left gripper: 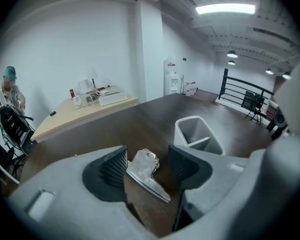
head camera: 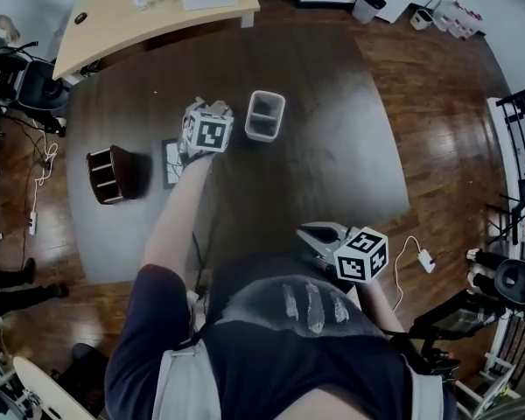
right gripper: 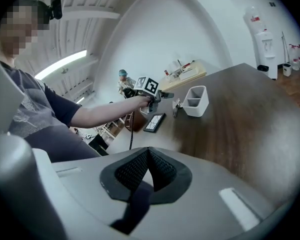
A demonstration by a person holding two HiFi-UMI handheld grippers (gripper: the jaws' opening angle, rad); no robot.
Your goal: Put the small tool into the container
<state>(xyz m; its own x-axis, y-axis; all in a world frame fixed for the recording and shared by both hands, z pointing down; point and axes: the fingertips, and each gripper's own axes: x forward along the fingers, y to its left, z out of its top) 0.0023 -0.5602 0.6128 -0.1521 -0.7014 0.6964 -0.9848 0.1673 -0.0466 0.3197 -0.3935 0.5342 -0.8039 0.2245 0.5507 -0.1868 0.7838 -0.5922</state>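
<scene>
Widely parted, the left gripper [left gripper: 149, 165] has its jaws standing on either side of the small tool [left gripper: 146, 174], and neither pad presses on it. The tool is a flat, silvery metal piece with a rounded, notched head and a straight lower edge. It sits tilted between the jaws over the dark table [left gripper: 140, 119]; whether it touches the tabletop cannot be told. Just beyond it, to the right, stands the white container [left gripper: 182, 136], upright, with a divider splitting it into two compartments that show only bare walls. Open dark tabletop lies all around the container, widest to the right, and the far edge is well off. Over at the left, a dark brown holder [head camera: 114, 175] lies on its side near a flat dark device [head camera: 171, 163]. The right gripper [right gripper: 149, 166] hangs close to the person's body, its jaws closed together on nothing.
</scene>
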